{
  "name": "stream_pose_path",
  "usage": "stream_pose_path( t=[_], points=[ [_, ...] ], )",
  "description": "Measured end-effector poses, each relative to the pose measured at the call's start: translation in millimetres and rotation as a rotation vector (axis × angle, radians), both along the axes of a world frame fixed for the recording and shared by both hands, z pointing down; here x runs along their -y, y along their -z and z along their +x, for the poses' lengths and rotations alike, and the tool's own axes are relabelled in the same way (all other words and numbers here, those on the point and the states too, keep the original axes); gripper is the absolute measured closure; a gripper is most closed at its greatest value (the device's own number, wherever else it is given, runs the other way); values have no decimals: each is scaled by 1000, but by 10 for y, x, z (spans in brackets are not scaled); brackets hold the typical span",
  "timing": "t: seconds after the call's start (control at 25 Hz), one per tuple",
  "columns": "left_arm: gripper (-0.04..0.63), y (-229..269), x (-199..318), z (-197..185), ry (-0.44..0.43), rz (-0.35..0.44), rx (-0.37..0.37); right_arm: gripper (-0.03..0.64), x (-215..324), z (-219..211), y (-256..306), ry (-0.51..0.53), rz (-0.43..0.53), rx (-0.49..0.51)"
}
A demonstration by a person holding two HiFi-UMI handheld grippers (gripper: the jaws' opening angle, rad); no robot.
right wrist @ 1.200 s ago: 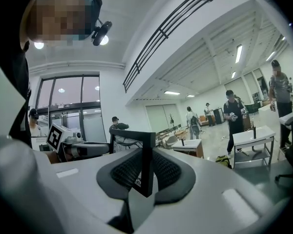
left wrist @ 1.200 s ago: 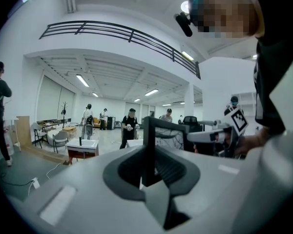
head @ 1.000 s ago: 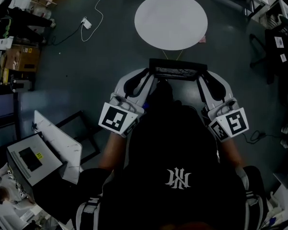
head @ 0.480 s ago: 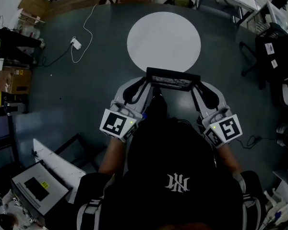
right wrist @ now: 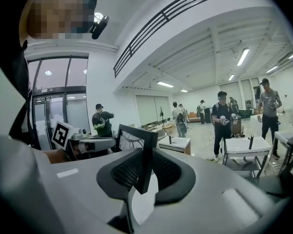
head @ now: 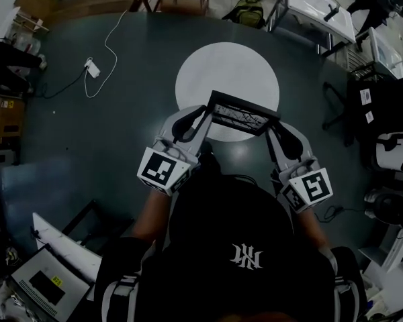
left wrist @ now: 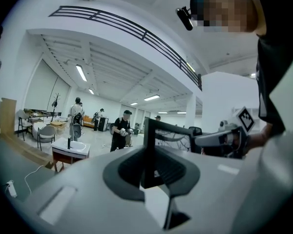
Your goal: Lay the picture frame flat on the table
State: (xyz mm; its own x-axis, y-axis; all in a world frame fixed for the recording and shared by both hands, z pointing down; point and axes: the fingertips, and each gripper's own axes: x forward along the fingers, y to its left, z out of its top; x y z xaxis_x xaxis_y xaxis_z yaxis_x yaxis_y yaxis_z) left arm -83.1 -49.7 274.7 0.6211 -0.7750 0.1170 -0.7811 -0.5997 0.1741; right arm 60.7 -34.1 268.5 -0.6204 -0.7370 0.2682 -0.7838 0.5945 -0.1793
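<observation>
The black picture frame [head: 244,116] hangs in the air over the near edge of the round white table [head: 227,69], gripped at both ends. My left gripper [head: 203,118] is shut on its left side, and my right gripper [head: 275,129] is shut on its right side. In the left gripper view the frame's upright edge [left wrist: 149,145] stands between the dark pads of the left gripper [left wrist: 151,172], with the right gripper's marker cube [left wrist: 244,119] beyond. In the right gripper view the frame's edge [right wrist: 145,155] sits clamped in the right gripper [right wrist: 145,173].
A white power adapter [head: 91,68] with its cable lies on the dark floor to the left. Desks [head: 309,9] stand at the back, a chair [head: 389,146] at the right, and a white machine [head: 47,287] at the lower left. Several people [right wrist: 220,118] stand in the hall.
The table has come nearer in the head view. The frame, held by both grippers, now overlaps the table's near edge instead of hanging short of it, slightly tilted.
</observation>
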Motion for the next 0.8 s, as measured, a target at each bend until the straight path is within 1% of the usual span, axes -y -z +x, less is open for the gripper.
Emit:
stream_pose_path(
  t=[0.08,0.24,0.4,0.56,0.8],
  points=[
    [543,5,156,-119,-10,-5,1,565,164,-121,41,-4,4,10],
    [545,-28,414,-267,-38,-11,-6,565,432,-291,88,-14,9,-4],
    [545,-122,703,-254,-78,-26,-5,565,720,-277,46,-47,12,-42],
    [548,-200,881,-292,-101,-35,-8,565,938,-301,-61,-65,-8,-64],
    [549,-389,1126,-269,-85,-70,-5,565,1245,-336,-147,-66,-24,-34]
  ],
)
